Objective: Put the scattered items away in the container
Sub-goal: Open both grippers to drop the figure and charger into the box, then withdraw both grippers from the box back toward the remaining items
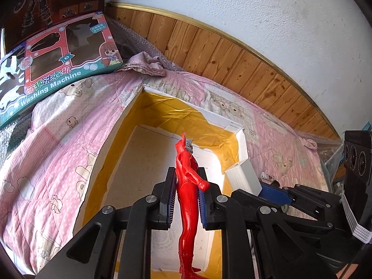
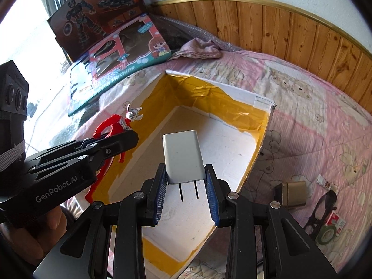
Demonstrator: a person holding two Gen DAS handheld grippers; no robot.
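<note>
Left wrist view: left gripper (image 1: 186, 195) clamps a red plastic hero figure (image 1: 187, 200) above the open white foam box with yellow-taped walls (image 1: 162, 107). Right gripper (image 2: 186, 194) pinches a white plug-in charger (image 2: 182, 157) over the box floor.

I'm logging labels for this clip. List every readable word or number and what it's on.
"Washing Machine": pink toy box, front edge.
"3+": the same box's top corner.
"GenRobot.AI": left tool's body.
Chinese characters above "Washing Machine" and in the box's green badge: too distorted to read reliably.
Dark robot box: no readable text.
Small packets on the quilt: print too small.
Charger and red figure: no text visible.
</note>
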